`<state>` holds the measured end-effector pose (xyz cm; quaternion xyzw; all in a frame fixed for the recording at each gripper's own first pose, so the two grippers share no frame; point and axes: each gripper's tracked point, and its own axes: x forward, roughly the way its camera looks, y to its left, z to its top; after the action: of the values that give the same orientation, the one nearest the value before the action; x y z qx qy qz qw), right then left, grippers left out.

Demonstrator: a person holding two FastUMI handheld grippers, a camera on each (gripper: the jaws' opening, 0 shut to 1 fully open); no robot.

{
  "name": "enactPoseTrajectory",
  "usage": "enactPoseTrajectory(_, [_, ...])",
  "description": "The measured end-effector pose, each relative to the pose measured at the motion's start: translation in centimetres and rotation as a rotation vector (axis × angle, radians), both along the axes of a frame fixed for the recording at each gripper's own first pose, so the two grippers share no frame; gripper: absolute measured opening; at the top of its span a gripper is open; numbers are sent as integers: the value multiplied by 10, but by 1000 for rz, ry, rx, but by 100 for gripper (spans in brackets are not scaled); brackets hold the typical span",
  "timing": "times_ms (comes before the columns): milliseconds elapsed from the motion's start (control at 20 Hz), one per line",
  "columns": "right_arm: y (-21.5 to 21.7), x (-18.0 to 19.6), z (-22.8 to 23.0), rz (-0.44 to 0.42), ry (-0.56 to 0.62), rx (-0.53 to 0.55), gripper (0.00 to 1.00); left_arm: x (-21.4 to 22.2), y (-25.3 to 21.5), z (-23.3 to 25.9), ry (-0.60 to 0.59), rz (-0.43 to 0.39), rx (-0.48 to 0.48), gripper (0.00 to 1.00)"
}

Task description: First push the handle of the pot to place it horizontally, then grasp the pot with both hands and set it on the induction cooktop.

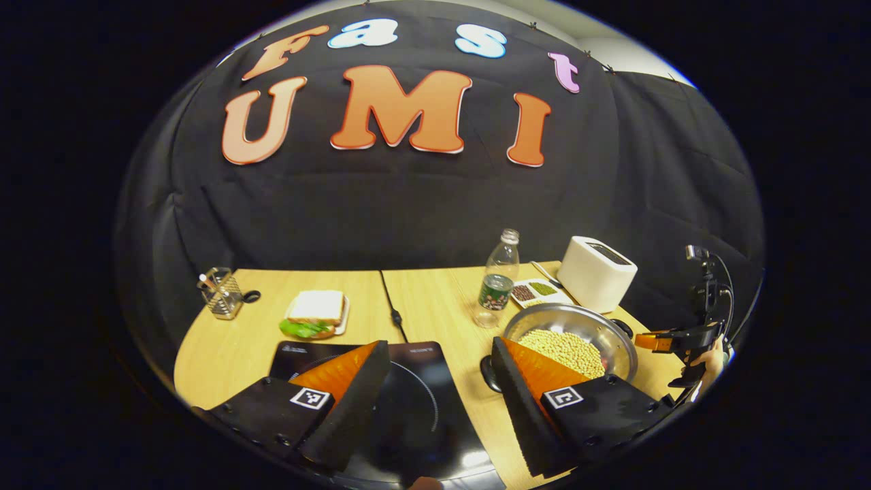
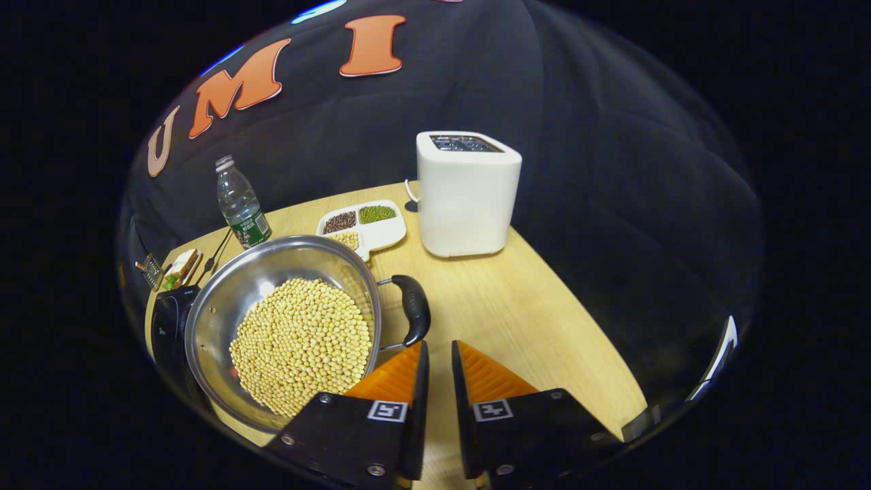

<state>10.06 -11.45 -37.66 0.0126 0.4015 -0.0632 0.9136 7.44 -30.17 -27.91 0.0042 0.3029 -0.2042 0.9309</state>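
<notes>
Pot [image 2: 286, 327]: steel, heaped with yellow beans [image 2: 303, 344], sitting on the table [image 2: 544, 320] just right of the cooktop [image 1: 415, 408] and not on it.
Pot handles: right one [image 2: 414, 309] is black and lies just ahead of the right gripper's fingertips; left one [image 1: 487, 373] peeks out dark beside the left gripper's right finger, mostly hidden.
Left gripper [image 1: 441, 354]: jaws spread wide, nothing between them, hovering over the cooktop with the pot's left rim behind its right finger.
Right gripper [image 2: 435, 350]: jaws drawn narrow with a thin gap, empty, tips near the pot's right handle; touching or not, hard to say. From the left gripper view it shows small and far at the pot's right, a hand [image 1: 714, 364] behind it.
Cooktop: black glass, front edge cut off.
Behind the pot: bottle [image 2: 239, 204], divided tray [image 2: 364, 224] of grains, white toaster [image 2: 466, 194].
Far left of the pot: sandwich [image 1: 315, 312] on a plate, wire rack [image 1: 221, 292]; contents too small to tell.
</notes>
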Motion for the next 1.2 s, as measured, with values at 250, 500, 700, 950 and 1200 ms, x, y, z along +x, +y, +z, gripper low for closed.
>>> enactPoseTrajectory(250, [7, 14, 37, 17, -104, -1, 77, 3, -41, -39, 56, -64, 10, 98])
enactPoseTrajectory(500, [33, 36, 22, 71, -102, 10, 93, 10, -73, -81, 132, -90, 29, 99])
enactPoseTrajectory(700, [41, 46, -5, 77, -49, 36, 94, 18, -88, -111, 180, -99, 42, 99])
enactPoseTrajectory(950, [44, 54, -23, 74, -15, 64, 93, 23, -92, -144, 230, -85, 55, 99])
enactPoseTrajectory(1200, [52, 54, -38, 85, 23, 87, 94, 24, -103, -154, 211, -75, 39, 96])
